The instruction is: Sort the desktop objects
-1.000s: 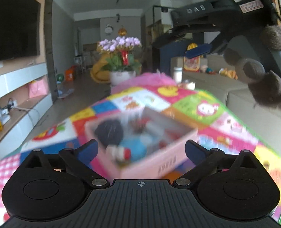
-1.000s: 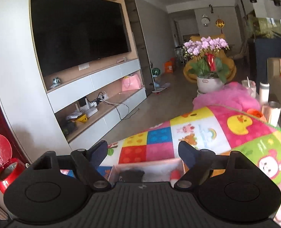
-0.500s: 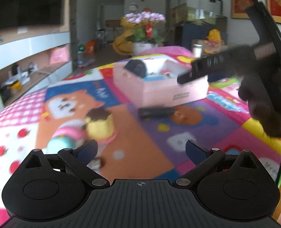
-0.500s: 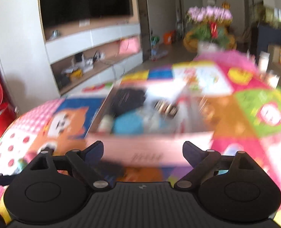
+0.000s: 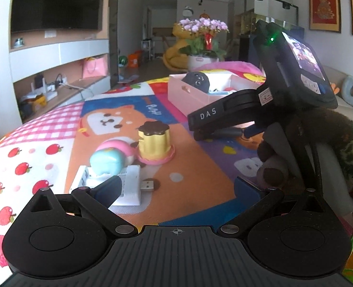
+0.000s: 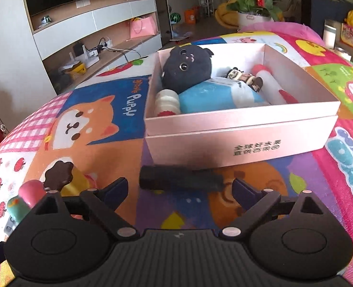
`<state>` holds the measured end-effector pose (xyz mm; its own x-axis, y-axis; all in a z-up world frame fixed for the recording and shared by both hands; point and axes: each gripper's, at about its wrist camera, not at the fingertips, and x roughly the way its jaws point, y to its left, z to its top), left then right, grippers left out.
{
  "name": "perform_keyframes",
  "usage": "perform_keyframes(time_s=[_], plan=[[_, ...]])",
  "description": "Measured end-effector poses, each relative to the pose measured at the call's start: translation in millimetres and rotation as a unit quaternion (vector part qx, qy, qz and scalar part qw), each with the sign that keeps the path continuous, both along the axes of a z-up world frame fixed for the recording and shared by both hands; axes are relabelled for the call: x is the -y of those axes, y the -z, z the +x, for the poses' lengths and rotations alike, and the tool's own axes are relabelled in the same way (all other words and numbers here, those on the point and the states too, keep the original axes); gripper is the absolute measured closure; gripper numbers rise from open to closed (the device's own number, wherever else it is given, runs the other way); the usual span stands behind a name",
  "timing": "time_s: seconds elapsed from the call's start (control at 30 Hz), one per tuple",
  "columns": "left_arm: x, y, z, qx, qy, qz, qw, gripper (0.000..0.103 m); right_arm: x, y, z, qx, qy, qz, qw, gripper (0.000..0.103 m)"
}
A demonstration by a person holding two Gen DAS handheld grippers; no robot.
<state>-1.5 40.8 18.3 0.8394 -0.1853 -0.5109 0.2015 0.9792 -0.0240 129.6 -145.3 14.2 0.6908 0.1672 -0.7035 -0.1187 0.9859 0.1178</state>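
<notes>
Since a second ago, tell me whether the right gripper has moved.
Yes. The right gripper has dropped toward the mat; the pink box now sits higher and larger.

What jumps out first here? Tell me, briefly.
The pink box on the bright cartoon mat, with a black plush cat lying inside. A black cylinder lies just before the box, ahead of the right gripper, whose jaws are closing. To the left stands a pudding toy.

Both wrist cameras look forward and downward over the colourful patchwork play mat (image 5: 200, 167), the right one close to the open pink cardboard box (image 6: 236, 141), the left one farther back; both views share that box (image 5: 190, 95).
</notes>
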Motion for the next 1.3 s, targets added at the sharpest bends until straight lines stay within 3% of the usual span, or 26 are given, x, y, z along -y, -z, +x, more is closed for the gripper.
perform_keyframes(time_s=[0.03, 0.07, 0.23, 0.47, 0.67, 0.73, 0.77, 0.8, 0.87, 1.03, 1.07, 1.17, 1.3], plan=[[-1, 0, 0, -0.001, -0.002, -0.002, 1.0, 0.0, 0, -1, -1, 0.004, 0.003, -0.009, 1.0, 0.025], [-2, 0, 0, 0.0, -0.001, -0.004, 1.0, 0.0, -1, -2, -2, 0.008, 0.0, -0.017, 1.0, 0.028], [2, 1, 0, 0.0, -0.001, 0.004, 1.0, 0.0, 20, -7, -11, 0.003, -0.016, -0.018, 1.0, 0.028], [10, -2, 3, -0.003, 0.01, 0.022, 0.9997, 0.0, 72, -8, -58, 0.023, -0.028, -0.034, 0.999, 0.028], [22, -17, 21, 0.028, 0.015, 0.04, 0.9987, 0.001, 103, 0, -85, 0.036, -0.026, -0.031, 0.999, 0.028], [23, -19, 34, 0.027, 0.004, 0.052, 0.9983, 0.001, 108, 0, -90, 0.043, -0.03, -0.017, 0.998, 0.02], [23, -20, 41, 0.024, -0.001, 0.055, 0.9982, 0.005, 111, -1, -92, 0.047, -0.031, -0.007, 0.998, 0.016], [23, -21, 49, 0.017, -0.006, 0.057, 0.9982, 0.017, 113, -2, -95, 0.055, -0.03, 0.0, 0.998, 0.011], [20, -19, 66, -0.002, -0.02, 0.058, 0.9981, 0.026, 118, -2, -97, 0.064, -0.025, 0.013, 0.998, 0.006], [19, -13, 96, -0.024, -0.038, 0.078, 0.9959, 0.027, 129, -2, -101, 0.071, -0.004, 0.048, 0.996, 0.001], [21, -12, 99, -0.027, -0.038, 0.085, 0.9953, 0.03, 131, -3, -101, 0.073, -0.001, 0.054, 0.996, 0.0], [23, -9, 105, -0.037, -0.034, 0.095, 0.9942, 0.053, 135, -3, -104, 0.08, 0.007, 0.064, 0.995, 0.0], [31, -13, 91, -0.035, -0.001, 0.09, 0.9953, 0.056, 138, -3, -106, 0.087, 0.009, 0.075, 0.993, 0.0]])
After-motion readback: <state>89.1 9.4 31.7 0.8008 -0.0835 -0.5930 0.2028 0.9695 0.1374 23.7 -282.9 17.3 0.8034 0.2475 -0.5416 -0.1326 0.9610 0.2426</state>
